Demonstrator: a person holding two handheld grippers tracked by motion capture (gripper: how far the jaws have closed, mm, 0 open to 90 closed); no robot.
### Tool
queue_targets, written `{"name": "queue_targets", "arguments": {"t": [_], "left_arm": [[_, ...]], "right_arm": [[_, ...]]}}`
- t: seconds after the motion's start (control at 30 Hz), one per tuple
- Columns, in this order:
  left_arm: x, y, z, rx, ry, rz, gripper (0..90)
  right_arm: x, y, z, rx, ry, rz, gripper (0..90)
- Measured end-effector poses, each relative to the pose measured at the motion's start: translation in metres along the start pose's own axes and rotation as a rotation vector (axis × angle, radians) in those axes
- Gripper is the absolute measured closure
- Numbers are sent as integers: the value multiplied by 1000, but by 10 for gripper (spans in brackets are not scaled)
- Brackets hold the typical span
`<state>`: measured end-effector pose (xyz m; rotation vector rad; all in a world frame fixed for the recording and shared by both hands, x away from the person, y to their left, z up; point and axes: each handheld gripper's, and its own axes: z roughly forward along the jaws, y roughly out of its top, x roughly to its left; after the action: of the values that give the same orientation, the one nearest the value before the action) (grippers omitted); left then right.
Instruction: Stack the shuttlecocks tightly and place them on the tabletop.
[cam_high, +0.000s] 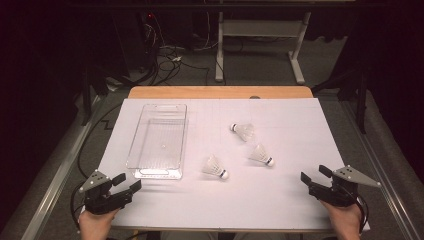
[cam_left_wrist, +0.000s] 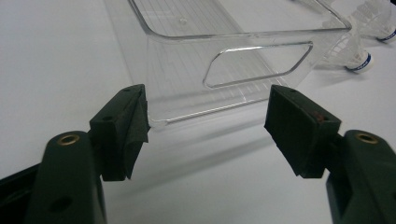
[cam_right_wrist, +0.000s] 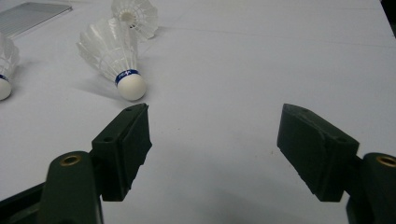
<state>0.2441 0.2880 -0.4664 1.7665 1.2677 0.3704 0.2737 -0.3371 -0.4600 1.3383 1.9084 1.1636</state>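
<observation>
Nothing is done yet, by the look of it: the clear bin (cam_high: 159, 141) just ahead of the spread, empty left claw (cam_high: 128, 184) holds no shuttlecock. All three shuttlecocks (cam_high: 216, 167) (cam_high: 260, 155) (cam_high: 243, 131) lie on the surface, ahead-left of the spread, empty right claw (cam_high: 314, 176).

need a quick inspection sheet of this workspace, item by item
surface: white sheet over a wooden table, bare at the near edge
job's things: clear plastic rectangular bin, empty; three white feathered shuttlecocks lying on their sides, nearest shuttlecock, middle shuttlecock, far shuttlecock, all outside the bin
clutter: nothing seen
grippers: left gripper open, holding nothing; right gripper open, holding nothing
cables: black cable trailing off the table's left edge; tangled wires on the floor behind
surroundings: dark room, white desk frame beyond
</observation>
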Motion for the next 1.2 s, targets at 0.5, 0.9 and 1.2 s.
{"name": "queue_targets", "arguments": {"t": [0.5, 0.9, 1.2], "left_arm": [[-5, 3, -2, -11, 19, -24, 290], [-19, 9, 1, -10, 2, 16, 321], [-30, 12, 10, -5, -44, 56, 332]], "right_arm": [[0, 0, 1, 7, 9, 3, 261], [0, 0, 1, 8, 11, 5, 260], [0, 0, 1, 7, 10, 3, 261]]}}
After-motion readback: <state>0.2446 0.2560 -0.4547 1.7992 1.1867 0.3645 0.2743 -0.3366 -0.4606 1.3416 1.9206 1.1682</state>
